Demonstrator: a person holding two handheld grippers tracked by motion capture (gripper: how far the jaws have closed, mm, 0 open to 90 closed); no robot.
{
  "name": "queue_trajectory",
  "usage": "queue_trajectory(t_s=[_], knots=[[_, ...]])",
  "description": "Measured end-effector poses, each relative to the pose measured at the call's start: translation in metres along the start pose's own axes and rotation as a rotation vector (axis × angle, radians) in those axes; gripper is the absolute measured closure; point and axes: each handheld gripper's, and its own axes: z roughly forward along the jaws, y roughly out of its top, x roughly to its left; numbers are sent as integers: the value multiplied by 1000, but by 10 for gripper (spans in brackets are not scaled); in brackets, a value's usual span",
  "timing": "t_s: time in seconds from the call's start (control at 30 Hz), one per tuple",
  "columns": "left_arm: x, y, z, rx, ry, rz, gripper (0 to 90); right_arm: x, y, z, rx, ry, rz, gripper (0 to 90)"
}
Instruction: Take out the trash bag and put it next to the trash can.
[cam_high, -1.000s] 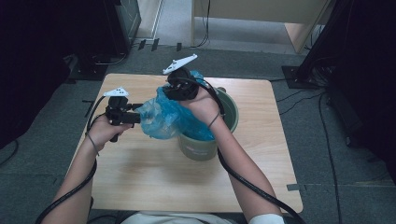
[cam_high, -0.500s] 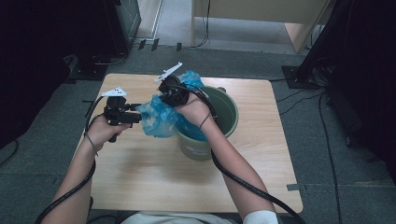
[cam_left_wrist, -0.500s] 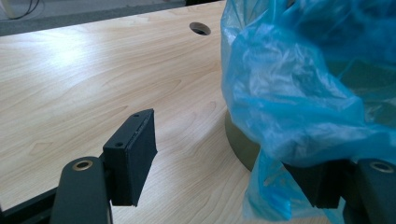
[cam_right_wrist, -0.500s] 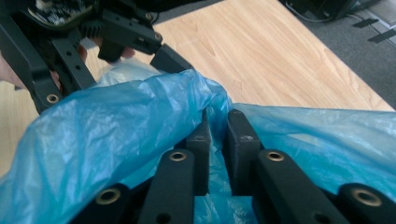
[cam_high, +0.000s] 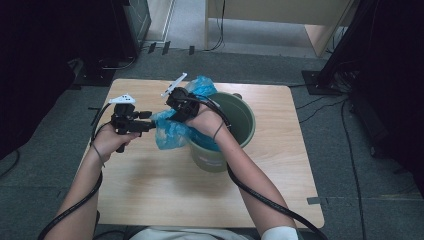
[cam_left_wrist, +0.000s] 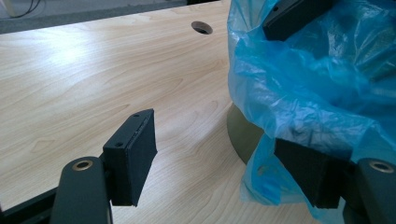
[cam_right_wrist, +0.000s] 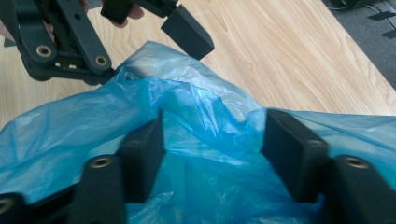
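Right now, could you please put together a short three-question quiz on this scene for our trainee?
1. True or false: the blue plastic bag lies flat on the wooden table, apart from the green bucket.
2. How do the jaws of the left gripper stand? A) wide apart B) pressed together C) clamped on the bucket's rim
3. Fill in: in the right gripper view, the right gripper has ______ bunched between its jaws.

Key
1. False: the bag hangs over the bucket's rim and reaches down inside it.
2. A: one jaw stands over bare table, the other is against the bag.
3. Blue bag film; the jaws stand apart.
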Motion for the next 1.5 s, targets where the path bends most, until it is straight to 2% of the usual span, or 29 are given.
queue_trajectory(t_s=[0.07, 0.2, 0.3, 0.37, 0.63, 0.7, 0.87, 1.2, 1.5], knots=[[1, 0, 0, 0, 2, -2, 288, -1, 0, 0, -5, -10, 9, 257], [1, 0, 0, -2, 2, -1, 288, -2, -1, 0, -18, 11, 27, 195], [1, -1, 0, -1, 2, -1, 289, -2, -1, -1, -27, -15, 25, 134], [1, -1, 1, -1, 2, -2, 289, -1, 0, -5, -50, -28, 23, 134], [1, -2, 3, 3, 3, 2, 288, -8, 1, -35, -150, -10, 36, 134], [0, -2, 3, -1, 2, 10, 288, -10, 1, -42, -168, -8, 52, 135], [1, -3, 3, -1, 1, 23, 288, -12, -2, -58, -189, -54, 37, 143], [6, -8, 2, 12, -21, 40, 289, -22, -21, -80, -235, -77, 84, 201], [16, -22, 9, 47, -40, 71, 290, -27, -40, -100, -246, -101, 110, 228]])
